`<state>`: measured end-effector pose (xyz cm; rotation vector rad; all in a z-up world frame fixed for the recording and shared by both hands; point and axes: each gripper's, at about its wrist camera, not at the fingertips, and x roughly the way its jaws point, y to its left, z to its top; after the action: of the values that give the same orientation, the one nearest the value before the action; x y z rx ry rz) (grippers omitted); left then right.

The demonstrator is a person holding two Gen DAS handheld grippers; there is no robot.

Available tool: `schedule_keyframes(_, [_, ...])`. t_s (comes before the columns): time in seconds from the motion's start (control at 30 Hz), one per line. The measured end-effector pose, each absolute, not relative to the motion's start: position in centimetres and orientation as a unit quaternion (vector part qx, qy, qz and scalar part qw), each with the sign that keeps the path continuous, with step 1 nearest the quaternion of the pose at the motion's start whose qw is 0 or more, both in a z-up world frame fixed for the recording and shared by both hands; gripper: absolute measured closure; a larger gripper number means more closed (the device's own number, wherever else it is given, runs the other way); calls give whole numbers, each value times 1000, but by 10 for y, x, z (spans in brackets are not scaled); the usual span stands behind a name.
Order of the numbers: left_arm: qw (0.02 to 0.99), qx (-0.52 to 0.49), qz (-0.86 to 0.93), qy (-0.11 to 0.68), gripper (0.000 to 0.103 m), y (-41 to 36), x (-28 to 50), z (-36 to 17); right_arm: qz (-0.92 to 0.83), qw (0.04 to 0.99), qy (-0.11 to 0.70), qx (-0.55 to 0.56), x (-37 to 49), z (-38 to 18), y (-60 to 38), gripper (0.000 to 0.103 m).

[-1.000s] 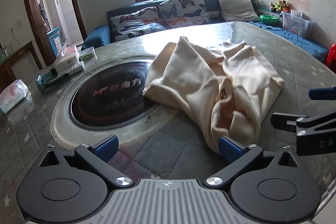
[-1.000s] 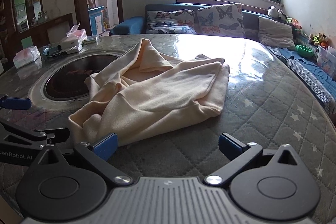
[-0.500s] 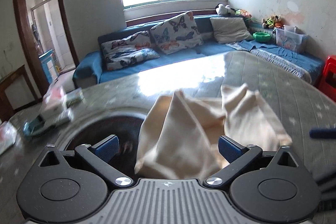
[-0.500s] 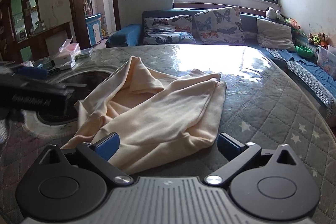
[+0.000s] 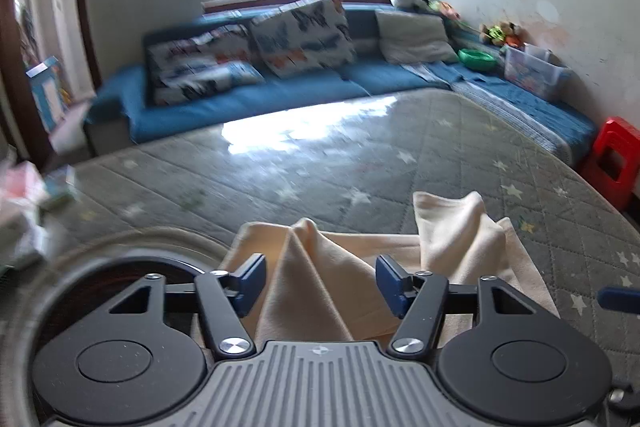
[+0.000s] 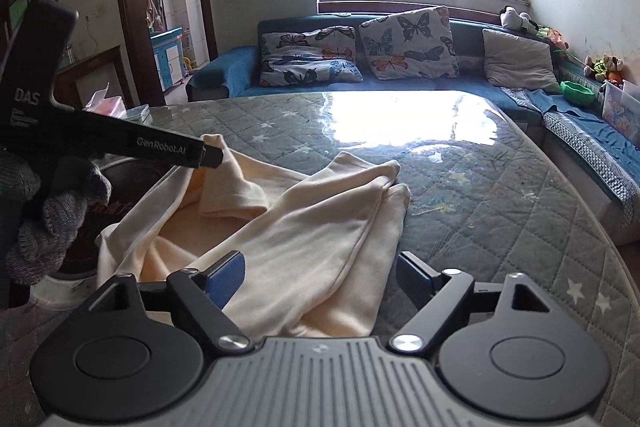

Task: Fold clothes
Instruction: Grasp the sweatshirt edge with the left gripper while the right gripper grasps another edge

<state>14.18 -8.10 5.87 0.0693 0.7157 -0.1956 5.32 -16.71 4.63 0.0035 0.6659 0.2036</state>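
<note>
A crumpled cream garment [image 6: 288,235] lies on the quilted grey table [image 6: 500,219]. In the left wrist view my left gripper [image 5: 320,281] is open, its blue pads on either side of a raised fold of the garment [image 5: 316,275] without pinching it. In the right wrist view that gripper's black body [image 6: 120,143] reaches over the garment's far left edge. My right gripper [image 6: 322,277] is open over the garment's near edge, and cloth lies between its fingers.
A round dark hotplate [image 5: 120,267] is set into the table at the left, under part of the garment. Tissue packs [image 5: 24,211] lie at the far left. A blue sofa with cushions [image 6: 360,55] stands behind the table. A red stool [image 5: 612,159] stands at the right.
My left gripper has moved forward over the garment and its fingers have narrowed around a fold. My right gripper has moved forward onto the near edge and narrowed a little.
</note>
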Motion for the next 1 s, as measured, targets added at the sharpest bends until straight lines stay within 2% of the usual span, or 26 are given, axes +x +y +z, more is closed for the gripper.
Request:
schedule_keyframes(0.07, [927, 31, -102, 359, 75, -79, 149, 53, 102, 939, 329, 7, 62, 47, -170, 24])
schedule_keyframes(0.1, [925, 28, -106, 363, 80, -77, 151, 51, 103, 938, 331, 9, 67, 48, -171, 25])
schedule_keyframes(0.13, [924, 26, -110, 366, 89, -75, 153, 48, 104, 937, 332, 12, 72, 48, -172, 27])
schedule_keyframes(0.17, [924, 22, -114, 365, 94, -73, 153, 47, 104, 938, 331, 10, 78, 49, -171, 30])
schedule_keyframes(0.27, [931, 16, -111, 347, 100, -64, 143, 49, 105, 938, 330, 4, 99, 51, -167, 38])
schedule_keyframes(0.37, [939, 5, -105, 328, 100, -52, 132, 54, 111, 935, 336, 8, 123, 50, -160, 50])
schedule_keyframes(0.57, [942, -17, -111, 315, 100, -36, 125, 67, 118, 929, 352, 6, 171, 43, -140, 66])
schedule_keyframes(0.7, [943, -17, -123, 308, 95, -39, 129, 73, 106, 924, 368, -12, 200, 34, -128, 67])
schedule_keyframes(0.8, [942, -11, -131, 309, 68, -45, 137, 73, 93, 921, 379, -19, 217, 26, -123, 68])
schedule_keyframes(0.83, [942, -4, -129, 311, 54, -47, 140, 70, 89, 919, 384, -21, 221, 24, -122, 69])
schedule_keyframes(0.93, [938, 12, -127, 322, 53, -54, 150, 62, 83, 913, 399, -25, 229, 17, -120, 75])
schedule_keyframes(1.0, [933, 15, -130, 335, 56, -56, 156, 54, 82, 909, 407, -30, 232, 12, -119, 79])
